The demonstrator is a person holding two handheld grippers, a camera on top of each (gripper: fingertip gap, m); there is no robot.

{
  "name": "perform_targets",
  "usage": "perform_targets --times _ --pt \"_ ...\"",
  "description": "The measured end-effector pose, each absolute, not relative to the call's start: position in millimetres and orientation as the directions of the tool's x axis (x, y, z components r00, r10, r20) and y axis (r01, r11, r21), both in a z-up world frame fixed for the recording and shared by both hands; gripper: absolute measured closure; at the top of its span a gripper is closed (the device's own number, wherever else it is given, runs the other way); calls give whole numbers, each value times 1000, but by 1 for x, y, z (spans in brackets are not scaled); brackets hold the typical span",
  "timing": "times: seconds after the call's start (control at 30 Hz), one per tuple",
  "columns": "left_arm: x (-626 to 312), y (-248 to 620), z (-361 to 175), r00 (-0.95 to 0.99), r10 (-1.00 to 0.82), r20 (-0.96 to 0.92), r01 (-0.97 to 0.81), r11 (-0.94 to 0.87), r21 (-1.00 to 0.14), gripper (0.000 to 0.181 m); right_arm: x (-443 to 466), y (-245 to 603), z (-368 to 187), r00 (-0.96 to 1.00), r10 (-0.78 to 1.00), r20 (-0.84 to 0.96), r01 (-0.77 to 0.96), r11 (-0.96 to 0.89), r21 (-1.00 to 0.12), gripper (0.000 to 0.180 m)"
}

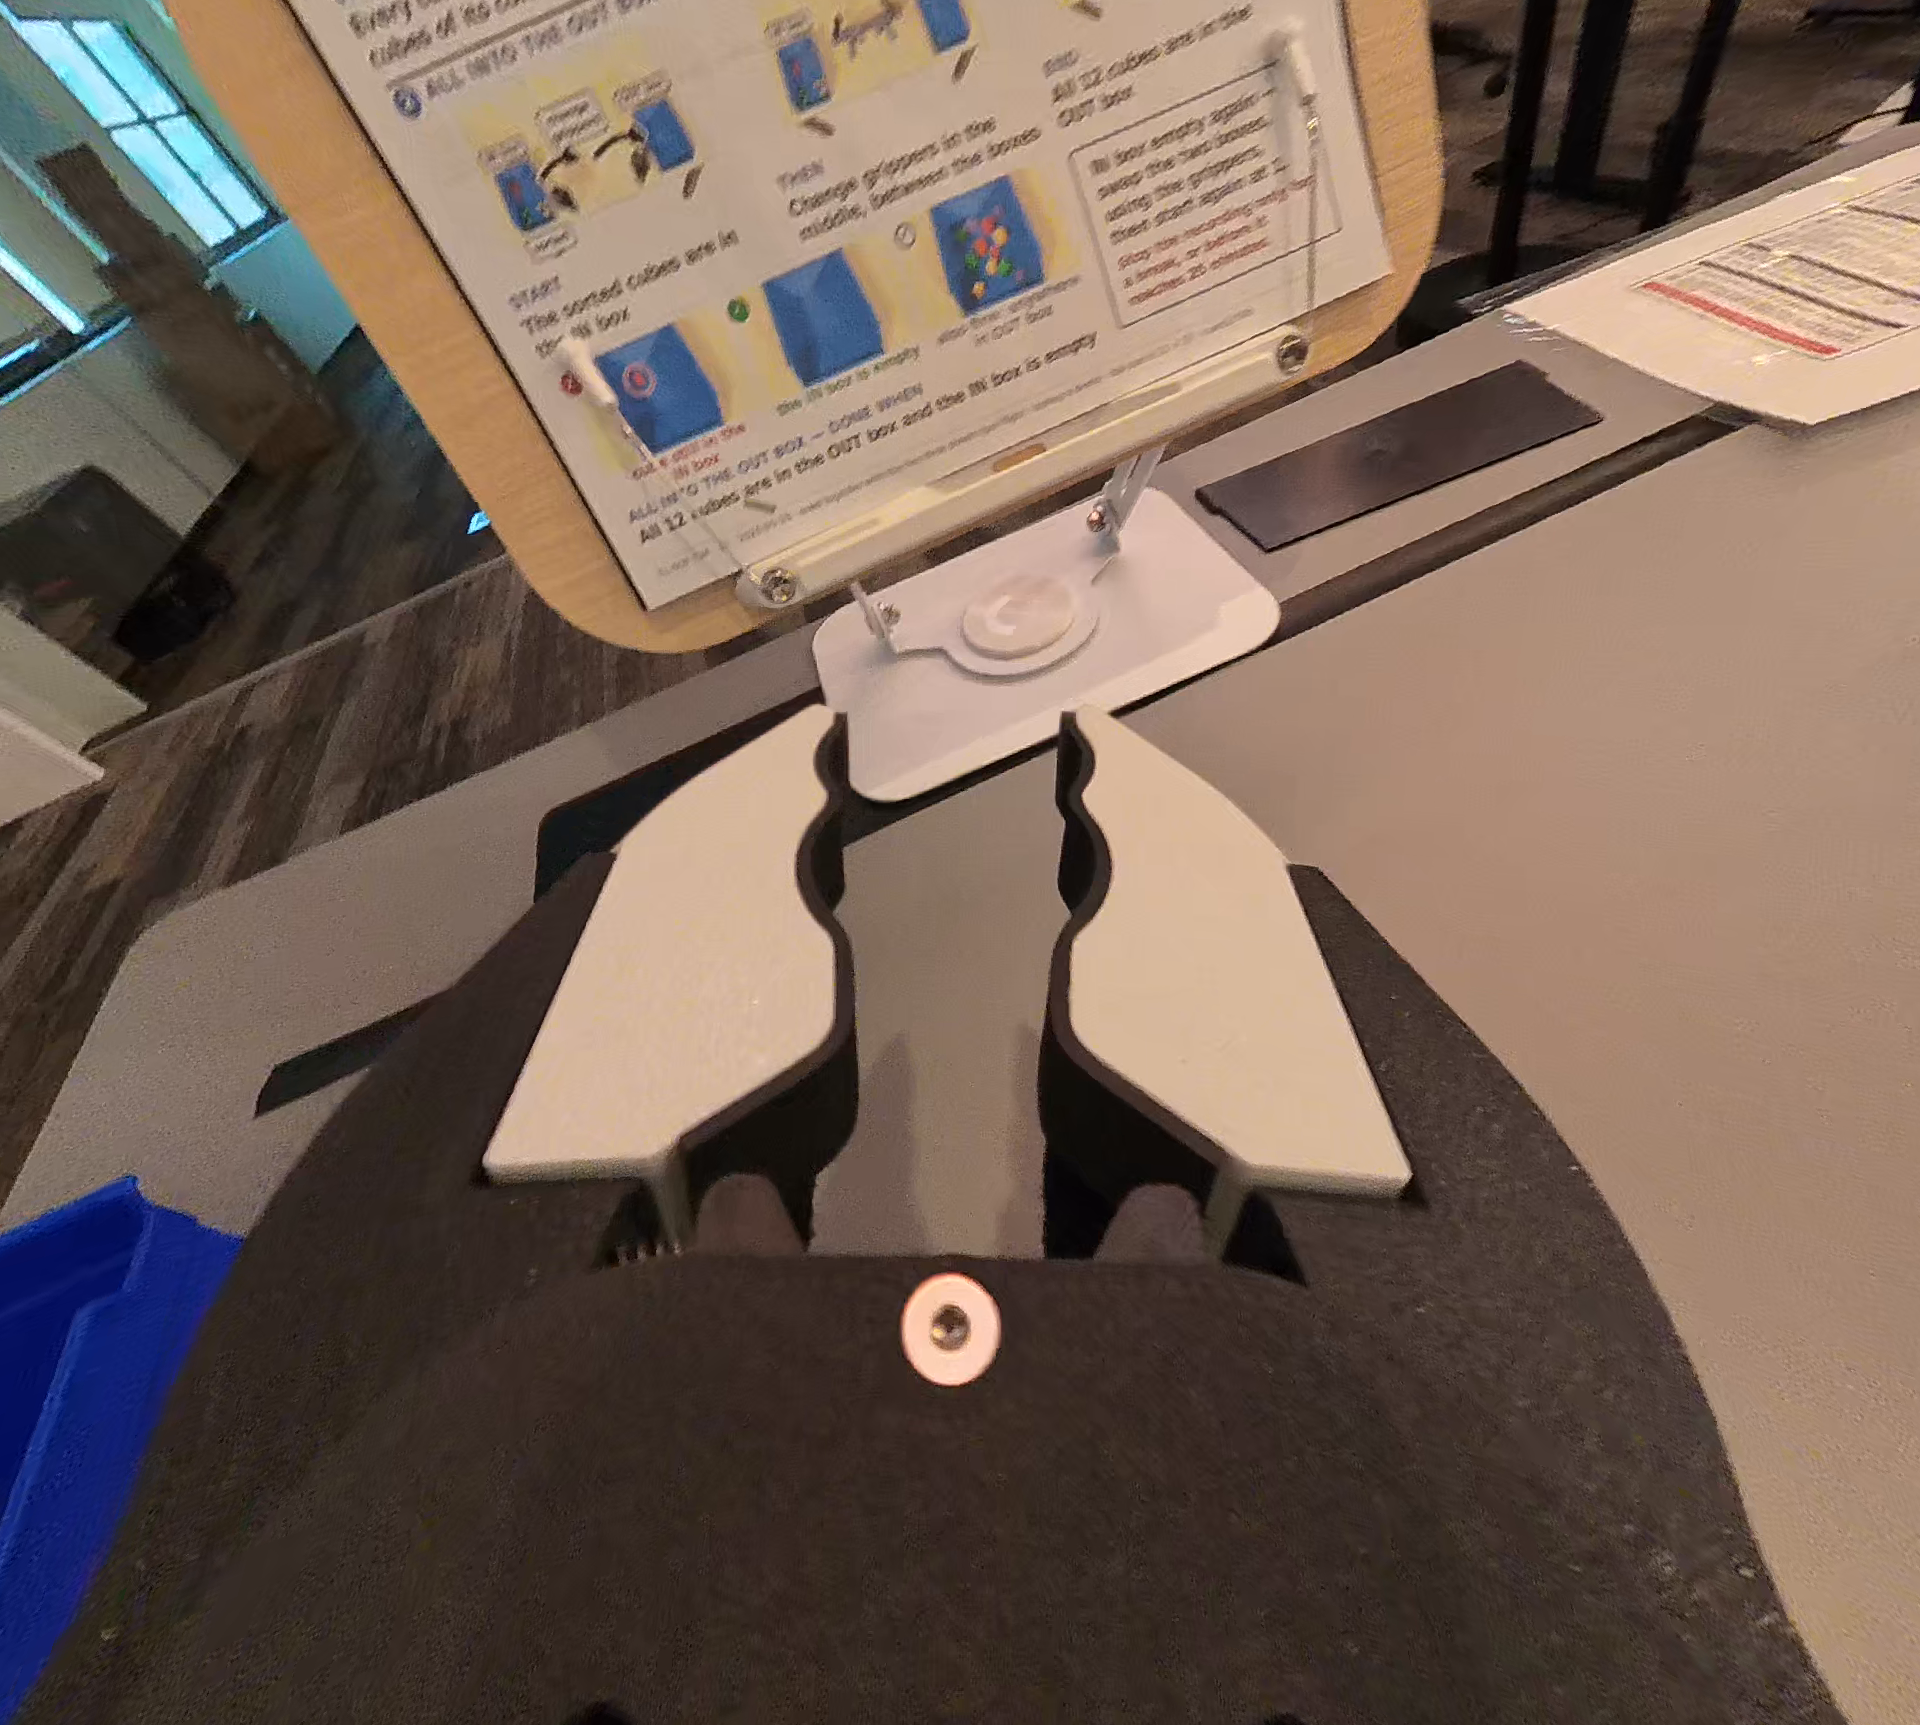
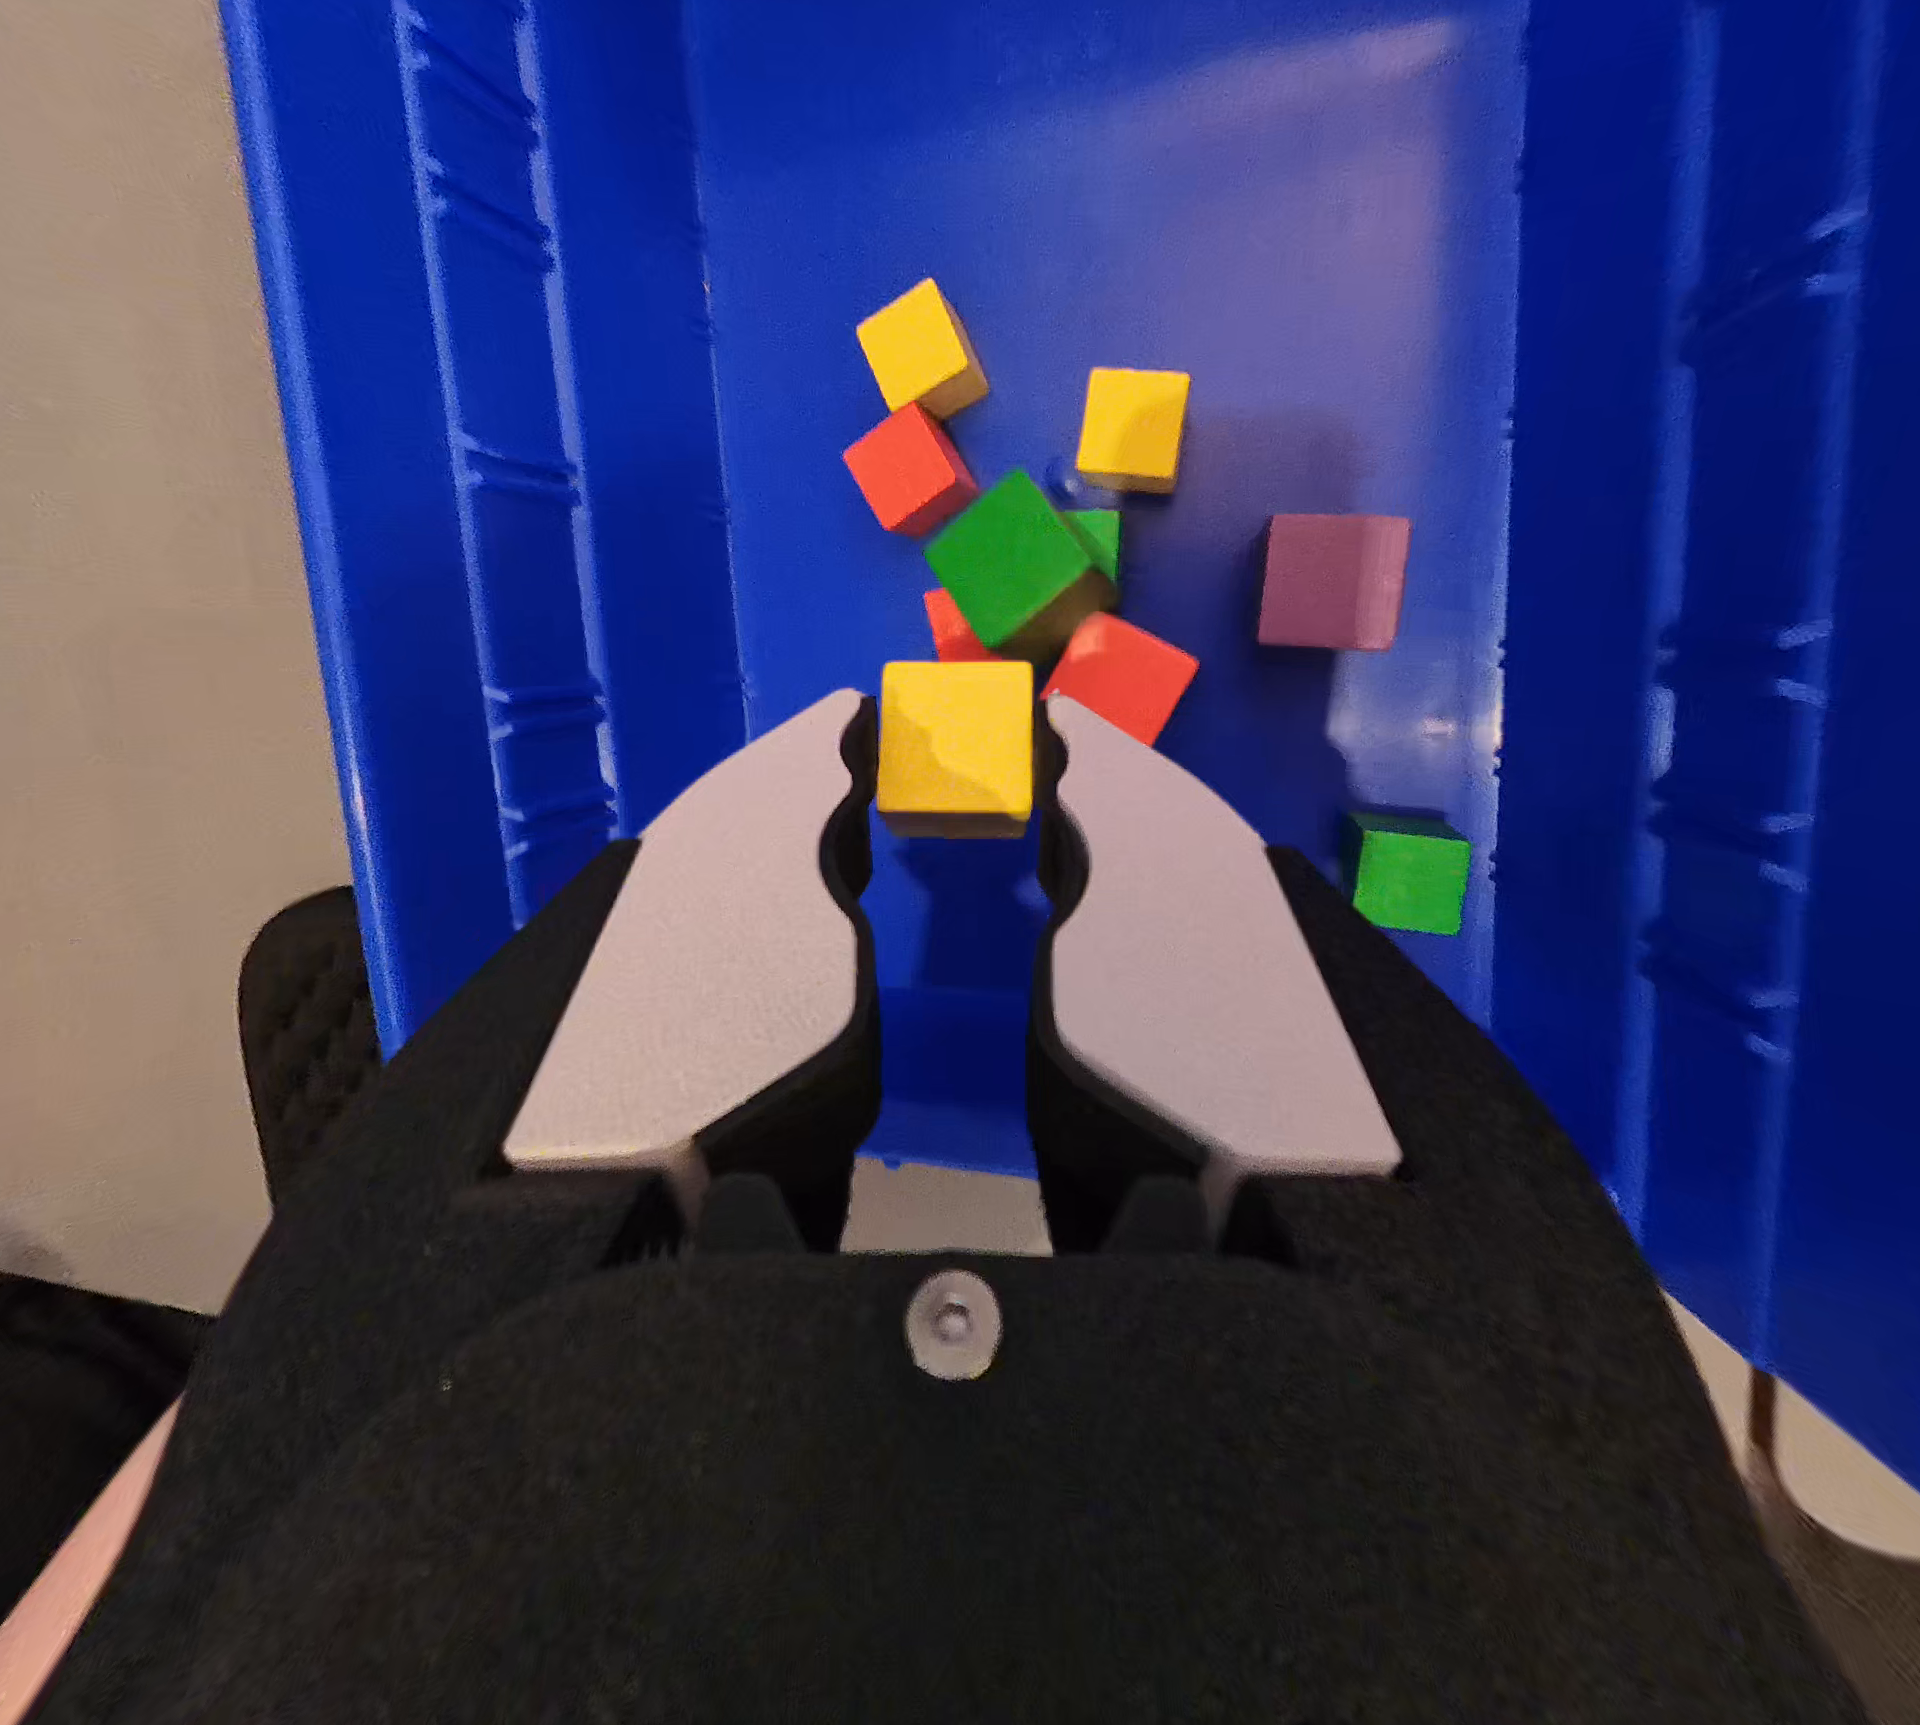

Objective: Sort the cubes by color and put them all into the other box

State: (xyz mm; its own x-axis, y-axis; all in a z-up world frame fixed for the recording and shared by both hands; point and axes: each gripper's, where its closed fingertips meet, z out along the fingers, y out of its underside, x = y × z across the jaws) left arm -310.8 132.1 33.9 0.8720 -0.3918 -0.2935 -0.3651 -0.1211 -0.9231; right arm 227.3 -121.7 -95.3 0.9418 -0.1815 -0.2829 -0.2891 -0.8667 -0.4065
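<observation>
Here the yellow cube (image 2: 955, 748) sits between your right gripper (image 2: 954, 756) fingers, which pinch its two sides, above the near floor of the blue box (image 2: 457, 428). By the look of it you are in the pick step; next comes a straight lift, then a carry to the other box and that colour's corner. Just beyond lies the pile: a green cube (image 2: 1006, 555) resting on red ones (image 2: 1124, 676), two more yellow cubes (image 2: 920, 343) farther off, a purple cube (image 2: 1333, 580) to the right, and a lone green cube (image 2: 1409, 872) by the right wall. The left wall is close, so rise before swinging. Your left gripper (image 1: 943, 834) hovers with fingers spread and empty over the grey surface (image 1: 1558, 844), facing an instruction board (image 1: 790, 148); a blue box edge (image 1: 73, 1343) shows near left
</observation>
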Motion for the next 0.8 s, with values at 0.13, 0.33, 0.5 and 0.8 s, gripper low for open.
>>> perform_targets --times 0.13,0.33,0.5,0.8 --pt "-322 137 33 891 -353 -285 -352 -144 -925 143 227 -119 -96 942 -175 -287 -288 -861 -419 140" --pt "-334 140 40 910 -302 -283 -336 -139 -931 144 232 -115 -79 949 -185 -257 -292 -822 -488 131" --pt "-339 140 44 914 -286 -289 -336 -131 -933 144 222 -103 -56 973 -122 -198 -214 -803 -556 130" --pt "-370 135 70 933 -232 -274 -306 -112 -946 146 166 -62 -4 992 110 -59 41 -735 -677 128"
